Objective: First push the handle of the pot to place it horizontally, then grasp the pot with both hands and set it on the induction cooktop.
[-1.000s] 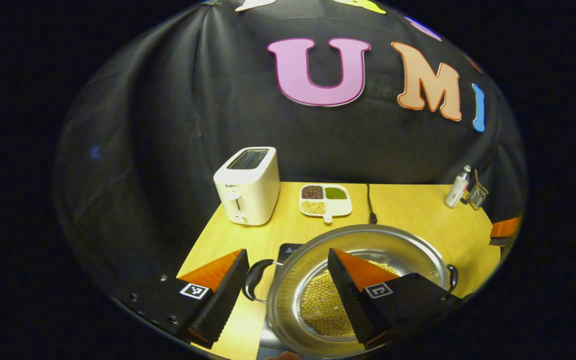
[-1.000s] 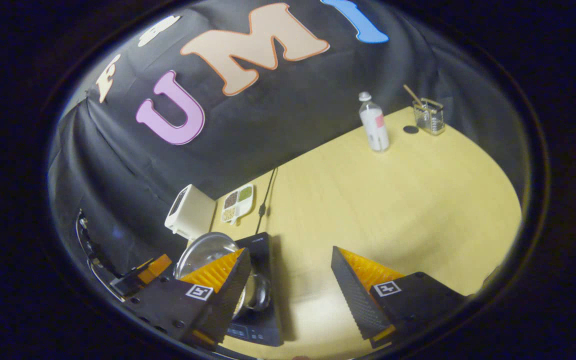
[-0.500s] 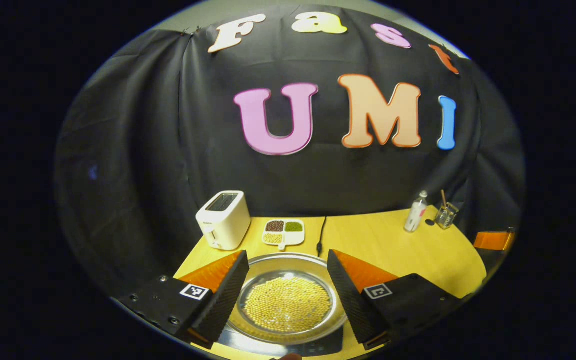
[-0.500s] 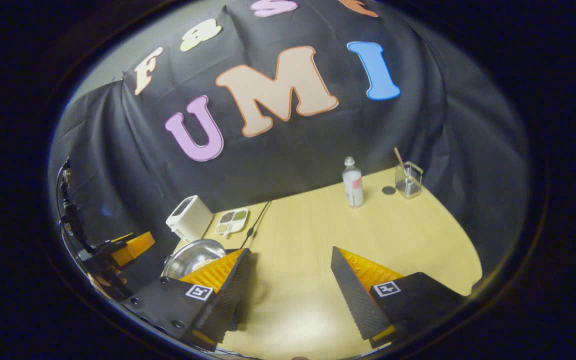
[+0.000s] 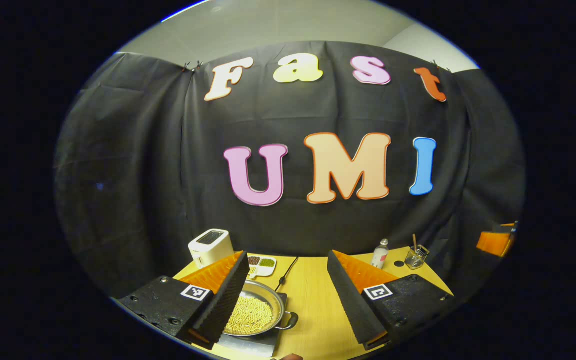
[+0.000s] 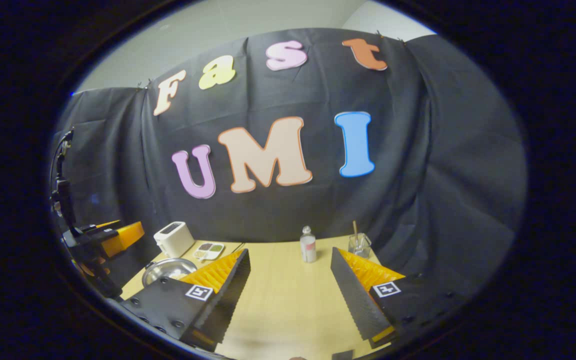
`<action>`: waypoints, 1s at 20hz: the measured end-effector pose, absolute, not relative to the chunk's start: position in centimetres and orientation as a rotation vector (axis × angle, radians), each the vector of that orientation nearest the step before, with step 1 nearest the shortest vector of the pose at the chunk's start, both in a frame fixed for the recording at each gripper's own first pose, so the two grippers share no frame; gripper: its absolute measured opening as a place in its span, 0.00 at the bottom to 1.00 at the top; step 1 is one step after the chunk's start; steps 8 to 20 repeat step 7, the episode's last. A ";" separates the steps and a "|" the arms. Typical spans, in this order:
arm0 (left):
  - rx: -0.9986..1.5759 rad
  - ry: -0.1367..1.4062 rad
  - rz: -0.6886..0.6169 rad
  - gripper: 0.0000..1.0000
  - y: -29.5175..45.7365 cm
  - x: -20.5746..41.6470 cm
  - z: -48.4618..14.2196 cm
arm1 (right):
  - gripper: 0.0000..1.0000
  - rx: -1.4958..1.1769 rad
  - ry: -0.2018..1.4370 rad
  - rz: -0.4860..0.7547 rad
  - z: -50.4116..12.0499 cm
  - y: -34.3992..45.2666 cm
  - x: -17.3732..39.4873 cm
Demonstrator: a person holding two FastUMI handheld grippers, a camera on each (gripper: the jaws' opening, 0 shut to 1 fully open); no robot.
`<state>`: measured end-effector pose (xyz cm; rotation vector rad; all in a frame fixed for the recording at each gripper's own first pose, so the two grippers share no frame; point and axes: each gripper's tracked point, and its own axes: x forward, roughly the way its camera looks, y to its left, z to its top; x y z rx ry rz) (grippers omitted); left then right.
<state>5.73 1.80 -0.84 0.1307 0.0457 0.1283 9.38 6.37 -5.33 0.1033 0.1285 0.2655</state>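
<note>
A shallow steel pot full of yellow beans sits on the dark induction cooktop at the table's near left, one side handle pointing right. My left gripper hangs open above and behind it, nothing between its fingers. In the right gripper view the pot shows at the lower left, partly behind my own finger. My right gripper is open over bare table, well to the right of the pot. The left gripper appears at the far left, raised.
A white toaster, a divided dish of beans and a black power cord stand at the back of the wooden table. A small bottle and a glass with a stick are at the back right.
Both grippers have pulled back and risen away from the pot, which stays on the cooktop. Each view now takes in far more of the wall, and the pot looks much smaller.
</note>
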 end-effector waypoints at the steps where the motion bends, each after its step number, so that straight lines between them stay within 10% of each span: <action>1: 0.140 0.028 0.127 0.96 0.7 5.3 -0.4 | 0.99 0.105 0.102 0.262 -4.5 5.2 8.9; 20: 0.150 -0.027 0.125 0.98 -3.0 2.4 0.7 | 0.99 0.068 0.055 0.223 -2.9 -0.6 6.3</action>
